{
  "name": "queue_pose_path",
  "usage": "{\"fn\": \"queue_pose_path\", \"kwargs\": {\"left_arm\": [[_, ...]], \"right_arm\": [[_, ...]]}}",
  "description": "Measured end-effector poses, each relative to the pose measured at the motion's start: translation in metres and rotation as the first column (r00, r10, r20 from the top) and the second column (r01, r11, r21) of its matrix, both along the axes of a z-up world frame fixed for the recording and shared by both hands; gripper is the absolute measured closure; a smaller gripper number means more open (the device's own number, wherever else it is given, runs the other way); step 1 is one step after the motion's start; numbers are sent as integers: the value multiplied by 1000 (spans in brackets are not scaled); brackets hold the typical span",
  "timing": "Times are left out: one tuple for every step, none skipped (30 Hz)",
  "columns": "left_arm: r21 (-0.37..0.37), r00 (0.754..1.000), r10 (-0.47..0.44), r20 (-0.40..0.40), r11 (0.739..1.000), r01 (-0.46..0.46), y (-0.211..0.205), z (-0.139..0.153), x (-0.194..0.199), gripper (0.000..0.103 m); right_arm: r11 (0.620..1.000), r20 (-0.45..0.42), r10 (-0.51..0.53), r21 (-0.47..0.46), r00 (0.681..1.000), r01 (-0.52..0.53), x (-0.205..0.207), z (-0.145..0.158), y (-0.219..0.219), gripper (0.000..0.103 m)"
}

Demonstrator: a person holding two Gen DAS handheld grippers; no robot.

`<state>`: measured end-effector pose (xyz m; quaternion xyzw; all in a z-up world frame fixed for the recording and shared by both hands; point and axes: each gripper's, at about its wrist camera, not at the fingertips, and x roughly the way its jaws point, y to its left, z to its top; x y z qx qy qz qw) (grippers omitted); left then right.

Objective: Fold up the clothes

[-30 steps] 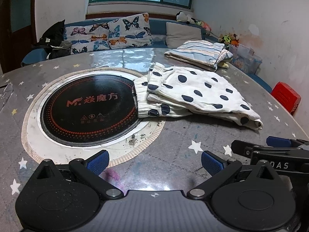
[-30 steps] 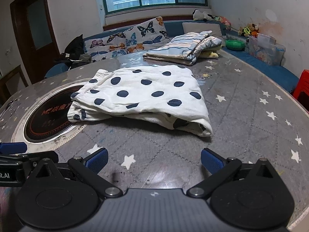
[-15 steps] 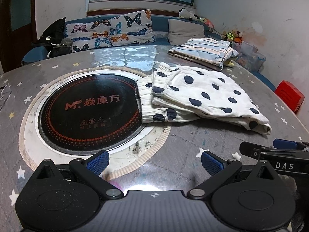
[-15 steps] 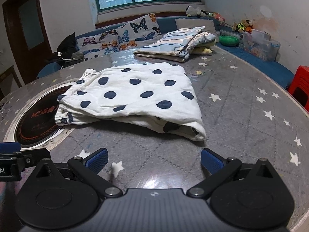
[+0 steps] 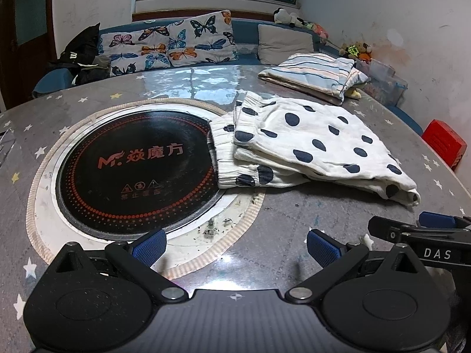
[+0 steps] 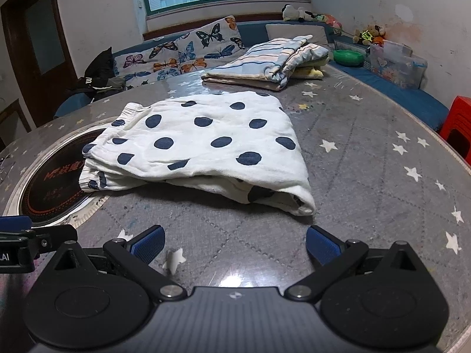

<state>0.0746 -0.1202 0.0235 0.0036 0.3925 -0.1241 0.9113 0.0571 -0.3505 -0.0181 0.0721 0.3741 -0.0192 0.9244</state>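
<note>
A white garment with dark blue polka dots point(image 5: 309, 144) lies folded on the grey star-patterned table; it also shows in the right wrist view point(image 6: 203, 144), its left end overlapping the round black cooktop point(image 5: 132, 170). My left gripper point(image 5: 235, 244) is open and empty, low over the table in front of the cooktop. My right gripper point(image 6: 235, 244) is open and empty, just in front of the garment's near fold. The right gripper's fingers point(image 5: 418, 229) show at the left wrist view's right edge.
A folded striped cloth point(image 6: 265, 61) lies at the table's far side. A blue sofa with butterfly cushions point(image 5: 176, 44) curves behind the table. A red stool point(image 5: 444, 144) stands off the right edge. Crumbs lie by the cooktop's rim point(image 5: 217, 226).
Both grippers have moved a little closer to the garment; it looks larger in both views. Both stay open and empty. The garment has not moved.
</note>
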Motion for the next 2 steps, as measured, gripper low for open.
{"fn": "queue_pose_path", "kwargs": {"left_arm": [[0,1000,-1,0,1000,1,0,0,0,0],[1,1000,-2,0,1000,2,-1,0,1,0]], "right_arm": [[1000,1,0,2,1000,0,0,0,0,0],[1000,1,0,2,1000,0,0,0,0,0]]}}
